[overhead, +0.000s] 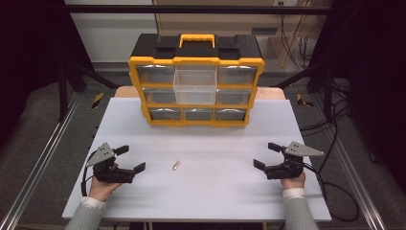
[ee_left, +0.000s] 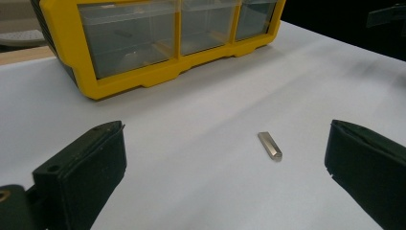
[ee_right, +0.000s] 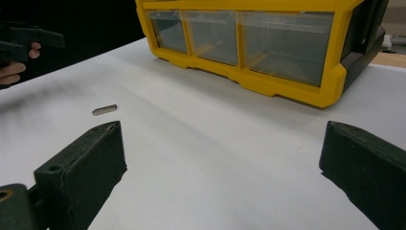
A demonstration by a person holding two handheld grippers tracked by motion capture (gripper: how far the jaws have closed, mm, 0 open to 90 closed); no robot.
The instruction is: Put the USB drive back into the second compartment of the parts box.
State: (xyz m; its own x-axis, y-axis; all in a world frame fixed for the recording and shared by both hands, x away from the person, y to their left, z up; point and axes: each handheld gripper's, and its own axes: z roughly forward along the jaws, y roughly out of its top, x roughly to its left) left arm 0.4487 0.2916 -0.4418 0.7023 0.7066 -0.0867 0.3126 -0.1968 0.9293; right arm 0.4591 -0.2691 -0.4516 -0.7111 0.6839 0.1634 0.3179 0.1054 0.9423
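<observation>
- My left hand-held gripper rests on the tabletop with its jaws spread wide and nothing between them; my right hand-held gripper sits the same way at the far side, also wide and empty.
- The small metal bar lies flat on the white surface between them, nearer my left side and well short of the yellow drawer organizer.
- In the left gripper view the small metal bar sits right of centre, so I should shift until it lies midway between the jaws.
- It looks thin and low, so I would bring the pads down almost to the surface and close across its narrow width.
- One clear drawer stands pulled out in the middle column; probably the destination, though I can't see inside it.
</observation>
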